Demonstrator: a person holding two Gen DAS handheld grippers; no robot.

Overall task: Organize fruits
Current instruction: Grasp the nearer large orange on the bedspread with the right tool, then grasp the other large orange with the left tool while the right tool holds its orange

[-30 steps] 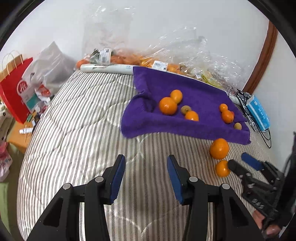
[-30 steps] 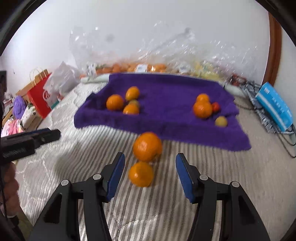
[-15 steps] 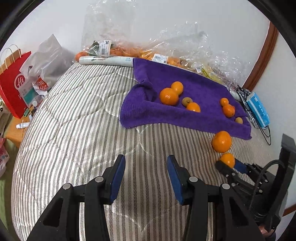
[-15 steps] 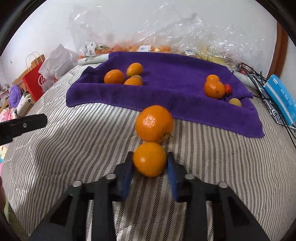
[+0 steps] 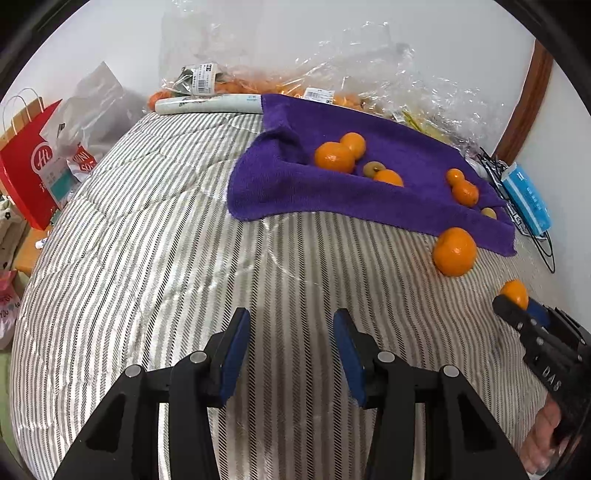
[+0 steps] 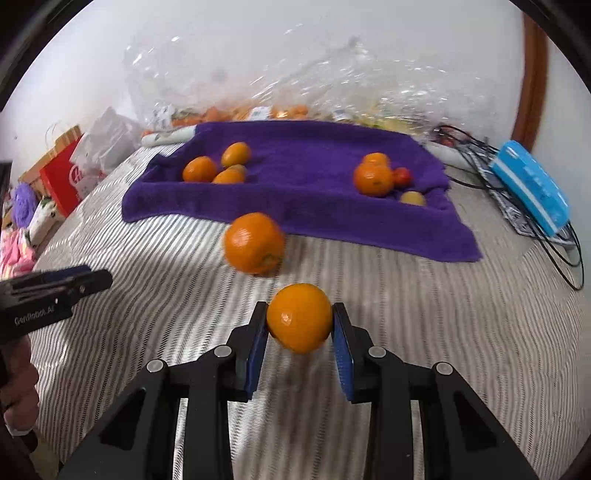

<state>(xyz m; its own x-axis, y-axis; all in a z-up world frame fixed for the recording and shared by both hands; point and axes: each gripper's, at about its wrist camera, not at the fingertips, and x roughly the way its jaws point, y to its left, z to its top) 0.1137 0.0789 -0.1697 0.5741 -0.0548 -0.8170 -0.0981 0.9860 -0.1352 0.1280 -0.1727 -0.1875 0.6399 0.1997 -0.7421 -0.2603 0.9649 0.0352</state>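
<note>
Grey-and-white striped quilted bed (image 5: 147,240) carries a rumpled purple terry towel (image 6: 314,147) holding two clusters of oranges. A larger round orange (image 6: 254,243) lies on the quilt just before the towel's edge. The right tongs (image 6: 300,325) clench a small round orange (image 6: 299,317); the left tongs (image 5: 290,354) hang released, jaws apart, over bare quilt.

A bed with a grey-and-white striped quilt (image 5: 155,258) fills the room, set against a plain white wall (image 5: 295,33). Brown wooden trim (image 5: 524,99) runs up the wall to the bed's right. A red paper bag (image 5: 26,162) stands left of the bed.
</note>
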